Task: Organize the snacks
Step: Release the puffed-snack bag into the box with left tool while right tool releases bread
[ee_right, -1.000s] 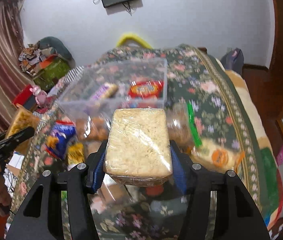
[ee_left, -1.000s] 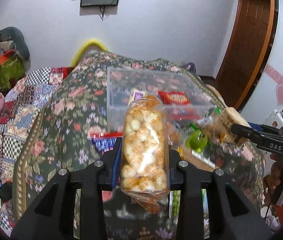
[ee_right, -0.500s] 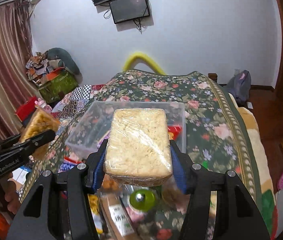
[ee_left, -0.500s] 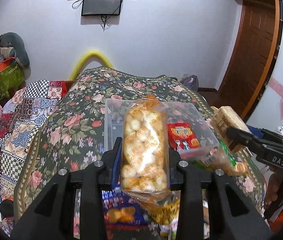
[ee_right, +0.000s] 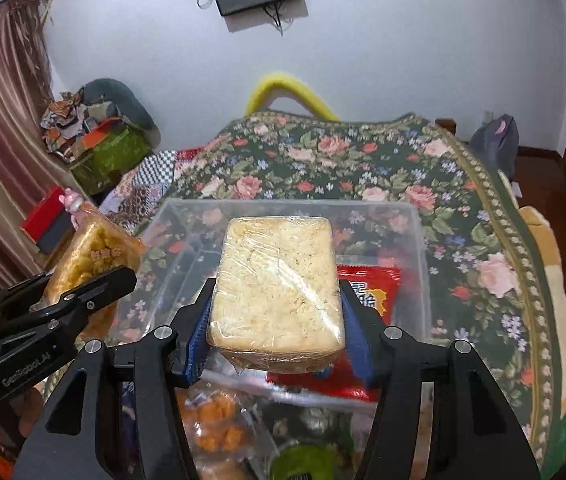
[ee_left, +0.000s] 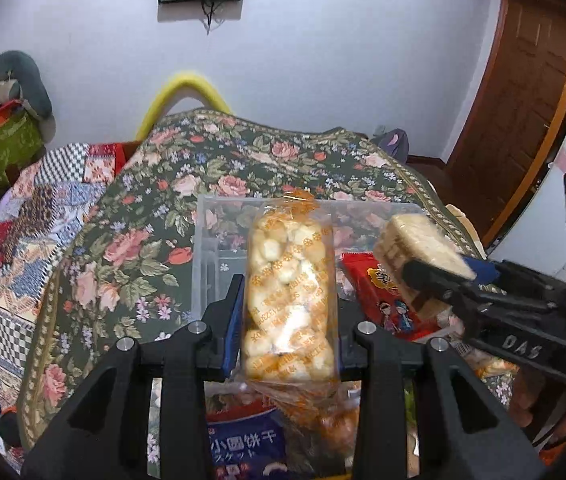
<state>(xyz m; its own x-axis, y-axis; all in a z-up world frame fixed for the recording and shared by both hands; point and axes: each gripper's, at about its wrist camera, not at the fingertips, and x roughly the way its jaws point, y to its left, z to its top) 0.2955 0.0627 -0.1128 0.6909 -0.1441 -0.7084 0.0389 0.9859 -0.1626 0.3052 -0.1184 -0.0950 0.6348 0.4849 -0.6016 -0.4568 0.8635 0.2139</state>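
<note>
My left gripper (ee_left: 289, 312) is shut on a clear orange-printed bag of puffed balls (ee_left: 289, 296), held above the near edge of a clear plastic bin (ee_left: 203, 240). My right gripper (ee_right: 275, 312) is shut on a plastic-wrapped pale crispy cake block (ee_right: 277, 280), also over the clear bin (ee_right: 419, 240). A red snack packet (ee_left: 379, 292) lies in the bin's right part; it also shows in the right wrist view (ee_right: 379, 292). Each gripper shows in the other's view: the right one (ee_left: 435, 276) on the right, the left one (ee_right: 95, 280) on the left.
The bin sits on a floral cloth (ee_left: 131, 240) over the table. Loose snacks lie in front of it: a blue biscuit bag (ee_left: 243, 448), an orange-ball bag (ee_right: 215, 420), a green item (ee_right: 303, 460). A patchwork bed (ee_left: 23, 240) lies left, a wooden door (ee_left: 523, 100) right.
Both grippers rose and moved forward toward the bin with their snacks still held. The bin now sits closer and lower in both views, and the two grippers have come nearer each other.
</note>
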